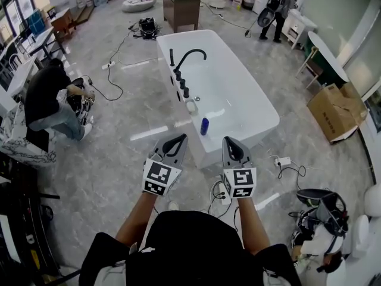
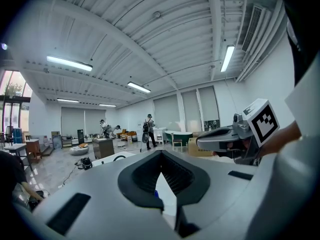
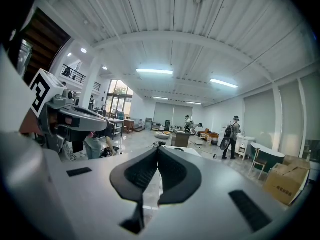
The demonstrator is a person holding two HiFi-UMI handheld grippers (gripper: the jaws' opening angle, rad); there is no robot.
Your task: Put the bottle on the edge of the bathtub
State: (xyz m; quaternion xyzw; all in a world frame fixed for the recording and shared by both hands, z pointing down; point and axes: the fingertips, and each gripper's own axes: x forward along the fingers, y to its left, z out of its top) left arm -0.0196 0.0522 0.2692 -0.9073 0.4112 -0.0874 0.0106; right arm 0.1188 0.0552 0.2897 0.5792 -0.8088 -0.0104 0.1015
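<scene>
You hold both claws closed and empty, left claw (image 1: 177, 139) and right claw (image 1: 230, 142), near the bathtub (image 1: 271, 115); the blue bottle (image 1: 204, 126) stands at its near-left end.

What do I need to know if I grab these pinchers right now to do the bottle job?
Left gripper: shut, empty, held in the air short of the tub.
Right gripper: shut, empty, level with the left one.
Small blue bottle: looks to be standing inside the white freestanding bathtub, at the end nearest you, on the side with the black tap fittings.
Done: nothing yet; the bottle is untouched.
Left: open one gripper, reach in, grip the bottle, set it on the tub's edge.
</scene>
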